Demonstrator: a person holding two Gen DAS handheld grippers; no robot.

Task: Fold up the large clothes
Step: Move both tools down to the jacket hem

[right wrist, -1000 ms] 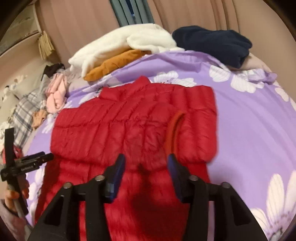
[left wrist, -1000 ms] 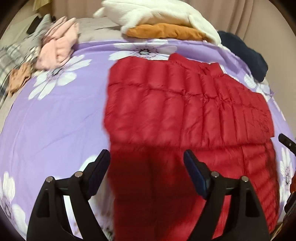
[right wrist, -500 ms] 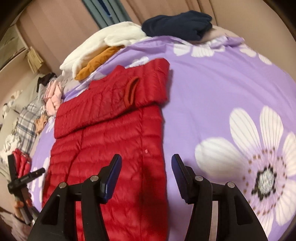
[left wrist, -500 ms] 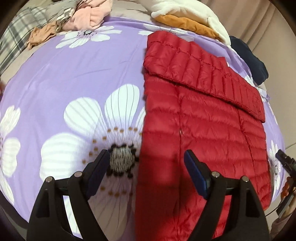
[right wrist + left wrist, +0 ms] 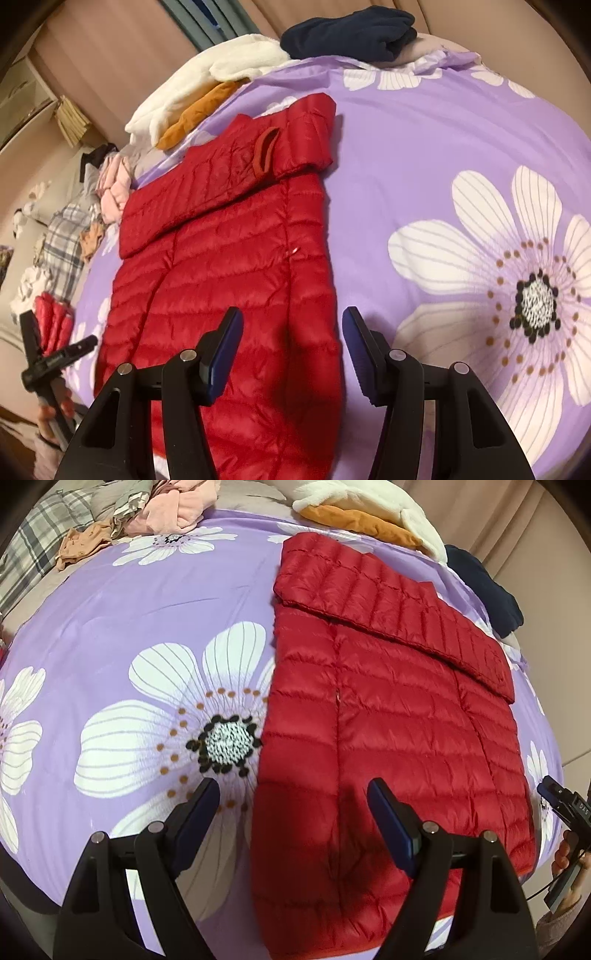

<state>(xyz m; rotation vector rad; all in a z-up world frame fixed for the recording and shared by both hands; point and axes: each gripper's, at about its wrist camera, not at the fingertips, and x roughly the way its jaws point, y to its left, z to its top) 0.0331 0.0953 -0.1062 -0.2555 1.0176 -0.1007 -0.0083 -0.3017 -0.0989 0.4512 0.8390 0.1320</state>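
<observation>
A red quilted down jacket (image 5: 391, 716) lies flat on the purple flowered bedspread (image 5: 155, 602), with its sleeves folded across the chest as a band at the far end. It also shows in the right wrist view (image 5: 229, 266). My left gripper (image 5: 293, 808) is open and empty, hovering over the jacket's near left hem corner. My right gripper (image 5: 291, 332) is open and empty over the jacket's near right hem edge. Each gripper shows at the edge of the other's view, the right gripper (image 5: 565, 805) and the left gripper (image 5: 55, 358).
Piled clothes ring the bed's far side: white fleece (image 5: 354, 498) over an orange garment (image 5: 354, 520), a navy garment (image 5: 347, 33), pink clothes (image 5: 173, 506) and plaid fabric (image 5: 33, 542). Another red padded item (image 5: 53, 321) lies at the left.
Both grippers have drawn back from the jacket's chest to its hem at the near bed edge. The sleeves now lie folded across the top. Both jaws stay open.
</observation>
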